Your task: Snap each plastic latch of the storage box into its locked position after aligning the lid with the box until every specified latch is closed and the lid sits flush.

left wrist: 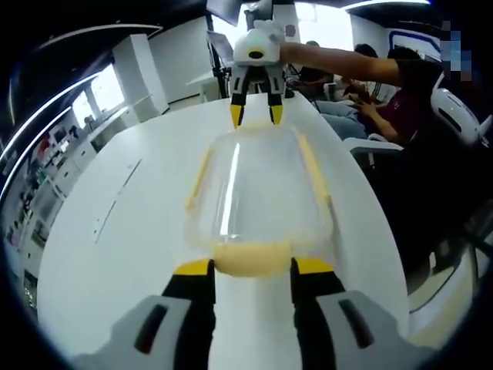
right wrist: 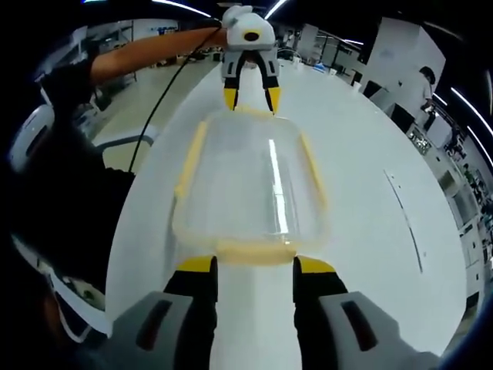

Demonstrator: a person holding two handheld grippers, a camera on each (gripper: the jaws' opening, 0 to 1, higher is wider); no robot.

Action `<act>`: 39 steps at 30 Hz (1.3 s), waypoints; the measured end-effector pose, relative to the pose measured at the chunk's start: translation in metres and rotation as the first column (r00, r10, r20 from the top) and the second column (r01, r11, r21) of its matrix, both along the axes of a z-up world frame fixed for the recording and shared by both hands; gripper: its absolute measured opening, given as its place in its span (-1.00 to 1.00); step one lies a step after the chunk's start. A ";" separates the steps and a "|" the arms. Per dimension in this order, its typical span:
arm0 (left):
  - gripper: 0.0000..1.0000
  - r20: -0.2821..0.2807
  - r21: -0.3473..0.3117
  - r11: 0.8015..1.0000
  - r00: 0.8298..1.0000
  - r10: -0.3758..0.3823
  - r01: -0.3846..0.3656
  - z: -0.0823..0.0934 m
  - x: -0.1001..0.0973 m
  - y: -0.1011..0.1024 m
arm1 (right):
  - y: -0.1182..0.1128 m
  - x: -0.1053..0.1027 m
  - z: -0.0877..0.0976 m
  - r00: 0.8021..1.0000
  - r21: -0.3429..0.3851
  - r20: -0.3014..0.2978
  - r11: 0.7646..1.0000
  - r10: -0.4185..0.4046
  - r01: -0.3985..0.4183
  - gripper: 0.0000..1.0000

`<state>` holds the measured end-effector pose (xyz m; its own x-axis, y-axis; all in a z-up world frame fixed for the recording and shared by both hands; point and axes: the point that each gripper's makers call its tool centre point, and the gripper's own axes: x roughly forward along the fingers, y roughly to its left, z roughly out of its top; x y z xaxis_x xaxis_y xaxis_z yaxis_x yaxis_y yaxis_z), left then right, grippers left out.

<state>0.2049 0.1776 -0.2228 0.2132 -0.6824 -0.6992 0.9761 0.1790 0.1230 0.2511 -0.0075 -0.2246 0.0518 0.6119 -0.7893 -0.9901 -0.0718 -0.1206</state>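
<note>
Step in hand, as judged: closing the end latches. Both tools are set at opposite short ends of the storage box, one per latch; neither latch can be confirmed as snapped.

Left gripper view
- Left tool (left wrist: pixel 250 268): at 6 o'clock, jaws moderately wide, yellow tips either side of the near end latch (left wrist: pixel 252 260), not clamped on it.
- Storage box (left wrist: pixel 258 189): clear plastic with a clear lid, lengthwise from 6 toward 12 o'clock, at the middle of the white surface (left wrist: pixel 115 231). Pale yellow side latches (left wrist: pixel 199 179) run along both long edges and look folded against the walls; whether they are locked cannot be told.
- Right tool (left wrist: pixel 256 116): at 12 o'clock, held by a person's arm (left wrist: pixel 339 60), jaws moderately wide, tips at the far end of the box.

Right gripper view
- Same box (right wrist: pixel 250 181) seen from the other end, lid apparently seated square on the body; flushness is blurred at the rim.
- Right tool (right wrist: pixel 250 267): at 6 o'clock, jaws apart, tips flanking its near end latch (right wrist: pixel 254 250).
- Left tool (right wrist: pixel 251 100): at 12 o'clock, jaws apart over the far end.

Next move, as judged: each tool presses its end latch down and inward against the box wall until it seats, both ends together so the box does not slide on the smooth surface. Then check the long-side latches.
</note>
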 end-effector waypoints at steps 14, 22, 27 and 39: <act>-0.26 0.021 -0.011 1.000 1.000 0.002 -0.002 0.013 0.011 0.003 | -0.002 0.000 0.002 0.998 -0.021 0.055 1.000 -0.015 0.016 -0.30; -0.27 0.040 0.001 1.000 0.999 0.002 -0.002 0.020 0.023 0.007 | -0.001 -0.010 0.011 0.995 -0.042 0.101 0.999 0.002 0.002 -0.47; -0.27 0.047 -0.004 1.000 0.999 0.009 -0.009 0.017 0.023 0.008 | -0.001 -0.005 0.009 0.990 -0.062 0.138 0.998 0.002 0.007 -0.47; -0.27 0.052 -0.028 0.999 0.998 0.029 -0.027 0.014 0.032 0.016 | -0.003 -0.004 0.011 0.989 -0.002 0.144 0.999 -0.039 0.039 -0.45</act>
